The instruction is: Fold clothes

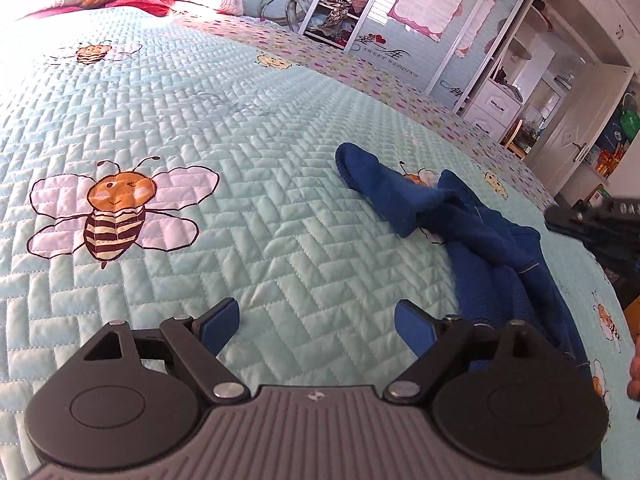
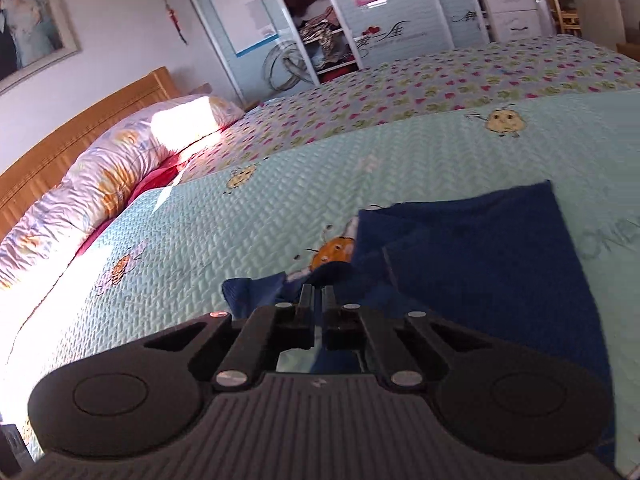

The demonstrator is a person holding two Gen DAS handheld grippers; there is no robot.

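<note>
Left wrist view looks across a wide pale-green quilted bedspread printed with cartoon bees (image 1: 248, 184), which fills everything ahead of and below the gripper. One dark-blue knitted garment (image 1: 472, 236) lies on it, ahead and to the right of the left gripper (image 1: 316, 326); it is crumpled, with a cuffed sleeve or leg stretched out flat away from the heap and the rest bunched in soft ridges. The left gripper's two blue-padded fingers stand wide apart over bare quilt, holding nothing, the right one just beside the garment's near edge.

From the right wrist view the same garment (image 2: 492, 264) spreads ahead and to the right as a broad, mostly flat panel with one straight far edge, and a smaller rumpled fold lies just ahead to the left. The right gripper (image 2: 318, 294) has its two black fingers drawn close together with a narrow slit between them; blue cloth lies right at their tips, but whether any is pinched I cannot tell.

Far ahead of both grippers stands a sliding-door wardrobe with one open bay (image 2: 320, 40) — inside are shelves with loosely piled patterned cloth and dark red items above. One long floral pillow roll (image 2: 92, 184) lies far to the left, against a wooden headboard (image 2: 80, 120).
</note>
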